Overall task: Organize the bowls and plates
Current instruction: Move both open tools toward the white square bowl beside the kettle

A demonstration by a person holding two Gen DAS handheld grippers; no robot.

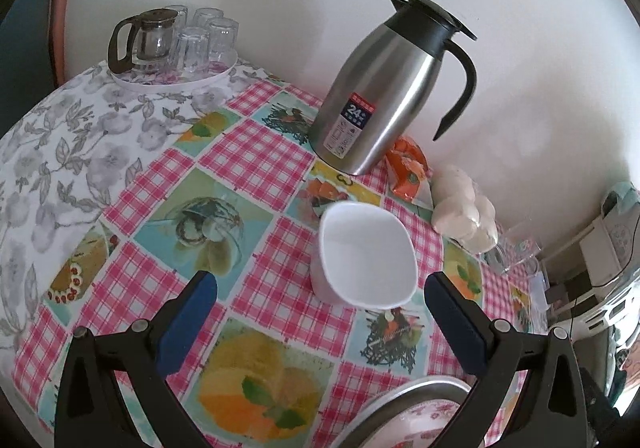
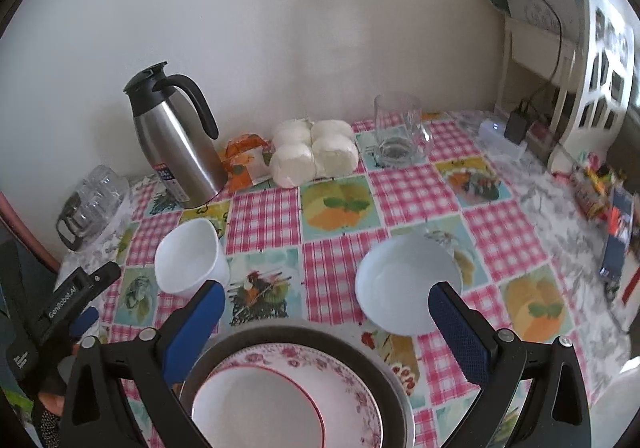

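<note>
White and glossy, the squarish ceramic bowl [image 1: 366, 254] stands just ahead of my left gripper [image 1: 320, 302], whose blue-padded fingers [image 1: 188, 318] are spread wide and hold nothing. On the right side, the round white ceramic bowl [image 2: 408, 282] sits upright on the pink checked plastic tablecloth [image 2: 264, 216], touching in the picture the tip of one pad of my right gripper [image 2: 326, 316], which is also wide open and empty. Below that gripper lies the flowered white plate with a red ring [image 2: 288, 396], resting inside a dark round metal tray [image 2: 390, 376].

I judge that the bowls must be gathered, probably onto the plate or one in the other, and here I see several risks. The glaze looks slippery, so a pinch on the thin rim alone can let a bowl swing or slide out. The squarish bowl is near the tall stainless steel jug with black handle [image 1: 384, 88], and a wide sweep of the left gripper can knock it over. Behind the round bowl stand a clear glass mug [image 2: 398, 134] and a bag of white buns [image 2: 314, 156]; pushing the bowl forward instead of lifting can drive it toward them. Putting ceramic down on ceramic too fast can chip it
</note>
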